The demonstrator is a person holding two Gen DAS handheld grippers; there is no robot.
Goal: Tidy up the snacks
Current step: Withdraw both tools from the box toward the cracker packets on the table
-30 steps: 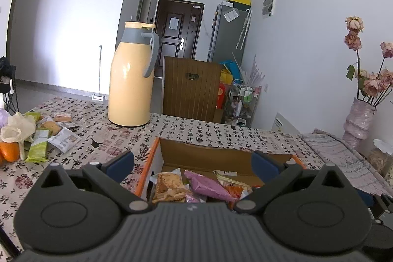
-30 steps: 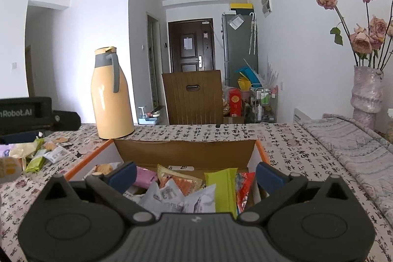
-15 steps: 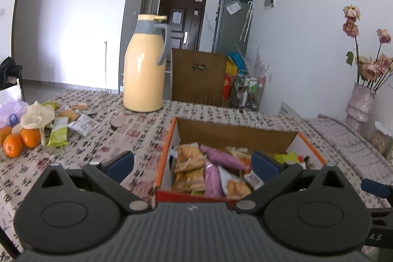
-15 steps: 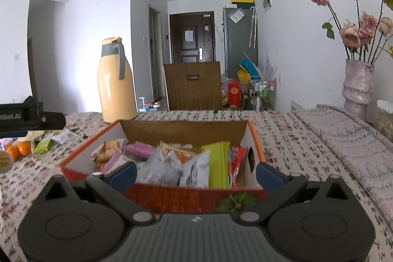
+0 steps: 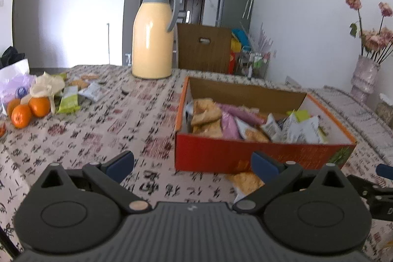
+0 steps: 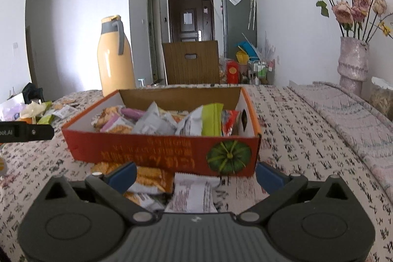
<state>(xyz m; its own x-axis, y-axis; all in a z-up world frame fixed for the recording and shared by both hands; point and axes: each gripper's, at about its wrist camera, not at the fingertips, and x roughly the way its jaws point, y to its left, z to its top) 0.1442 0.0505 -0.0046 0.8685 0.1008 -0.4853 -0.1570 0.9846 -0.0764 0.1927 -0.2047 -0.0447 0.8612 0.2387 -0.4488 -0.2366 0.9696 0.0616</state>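
Box: orange snack box (image 6: 162,149) sits on the patterned tablecloth (image 5: 81,139), open-topped and piled with mixed packets.
Loose packets: a white wrapper (image 6: 192,193) and an orange-printed packet (image 6: 149,179) lie flat on the cloth just beside the box's near wall, outside it.
Right gripper: right gripper (image 6: 195,174) is spread wide and empty, its jaws straddling those two packets from above and behind.
Left gripper: left gripper (image 5: 192,163) is also spread wide with nothing held; it faces the box's left front corner, and only the orange-printed packet (image 5: 245,182) shows near its right finger.
Key relation: the white wrapper lies directly ahead of the right gripper, between its fingers, with its long axis running along the fingers toward the box. The right hand looks the nearer one for it.
Other stragglers: more packets (image 5: 70,102) lie well apart at the far left, beside oranges (image 5: 39,106) and near the yellow thermos (image 5: 153,33).
Likely step: picking up a loose packet to drop into the box.
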